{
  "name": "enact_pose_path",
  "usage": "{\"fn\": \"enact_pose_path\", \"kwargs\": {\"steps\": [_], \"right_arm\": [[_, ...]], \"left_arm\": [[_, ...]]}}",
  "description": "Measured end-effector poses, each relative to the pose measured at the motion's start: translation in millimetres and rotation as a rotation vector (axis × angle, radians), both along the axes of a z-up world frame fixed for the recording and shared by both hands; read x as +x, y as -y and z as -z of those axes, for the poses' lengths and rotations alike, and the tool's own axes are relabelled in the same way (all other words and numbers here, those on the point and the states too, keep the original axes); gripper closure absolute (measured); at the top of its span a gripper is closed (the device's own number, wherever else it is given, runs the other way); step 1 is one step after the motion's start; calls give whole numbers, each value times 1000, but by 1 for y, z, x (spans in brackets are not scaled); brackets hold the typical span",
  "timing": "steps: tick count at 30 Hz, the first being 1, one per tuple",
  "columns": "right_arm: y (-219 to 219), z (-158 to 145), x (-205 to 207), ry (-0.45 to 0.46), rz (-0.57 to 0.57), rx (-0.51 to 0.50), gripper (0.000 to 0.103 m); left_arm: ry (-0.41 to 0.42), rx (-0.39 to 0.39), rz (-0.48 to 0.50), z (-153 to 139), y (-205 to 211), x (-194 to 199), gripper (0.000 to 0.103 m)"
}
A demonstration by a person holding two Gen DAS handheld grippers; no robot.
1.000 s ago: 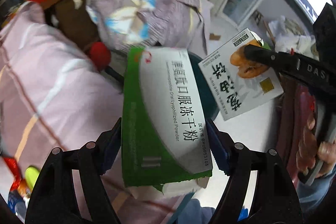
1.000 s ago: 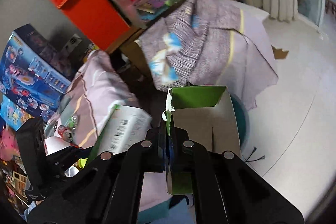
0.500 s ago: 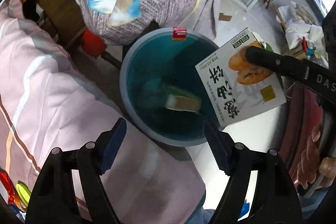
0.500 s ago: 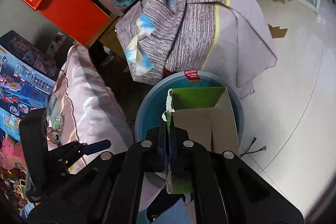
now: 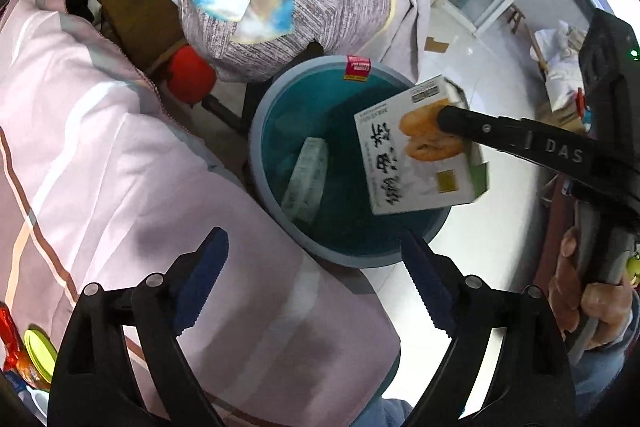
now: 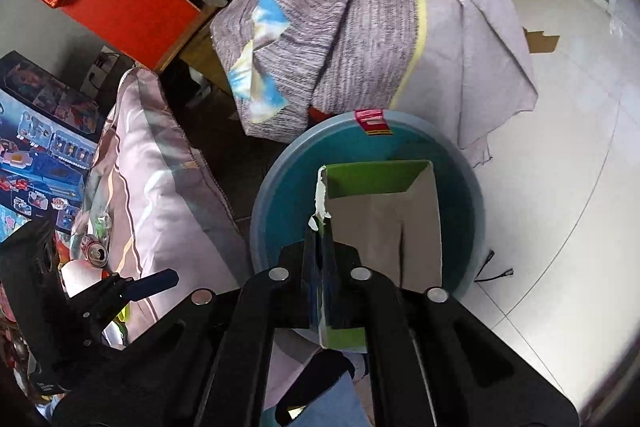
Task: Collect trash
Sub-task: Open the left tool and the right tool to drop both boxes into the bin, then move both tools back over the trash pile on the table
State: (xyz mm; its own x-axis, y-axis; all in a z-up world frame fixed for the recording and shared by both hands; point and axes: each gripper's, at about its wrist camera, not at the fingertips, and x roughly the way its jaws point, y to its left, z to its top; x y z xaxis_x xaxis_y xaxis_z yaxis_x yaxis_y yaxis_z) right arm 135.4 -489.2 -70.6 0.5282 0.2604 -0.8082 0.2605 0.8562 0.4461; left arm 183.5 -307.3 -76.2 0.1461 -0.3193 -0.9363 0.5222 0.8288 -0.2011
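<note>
Left fingers [image 5: 312, 273] spread empty above blue bin [image 5: 260, 163]; right fingers [image 6: 320, 267], just loosening, still pinch food box [image 5: 420, 151].

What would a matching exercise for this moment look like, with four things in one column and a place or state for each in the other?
Things:
1. green and white medicine box
2. snack box
3. left gripper
4. red label

Places or states:
a. on the far rim of the teal bin
b. pinched in the right gripper above the bin
c. lying inside the bin
d. jaws wide open, nothing between them

Pairs: 1-c, 2-b, 3-d, 4-a
</note>
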Motion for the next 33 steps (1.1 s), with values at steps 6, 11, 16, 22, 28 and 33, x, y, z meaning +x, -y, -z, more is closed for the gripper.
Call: {"fn": "enact_pose_path", "kwargs": {"steps": [6,11,16,22,28,33], "right_arm": [[0,-6,-2,3,38,-33,44],[1,-5,-7,-37,63,-59,28],[-7,-5,-13,-83,68,-90,25],[-34,-18,-22,-81,30,-139,21],[-76,-33,-34,-48,-48,-154,21],[-119,-39,-39,-20,-136,-179,21]], "left_arm": [[10,-10,-14,-3,-9,-2,11],[4,-26,-42,-5,-22,-4,11],[8,-40,-64,-10,-34,-10,10],[21,-56,-88,-20,-56,-24,8],[56,-69,-127,-34,-94,-46,8],[71,-82,-189,-40,-138,-63,7]]}}
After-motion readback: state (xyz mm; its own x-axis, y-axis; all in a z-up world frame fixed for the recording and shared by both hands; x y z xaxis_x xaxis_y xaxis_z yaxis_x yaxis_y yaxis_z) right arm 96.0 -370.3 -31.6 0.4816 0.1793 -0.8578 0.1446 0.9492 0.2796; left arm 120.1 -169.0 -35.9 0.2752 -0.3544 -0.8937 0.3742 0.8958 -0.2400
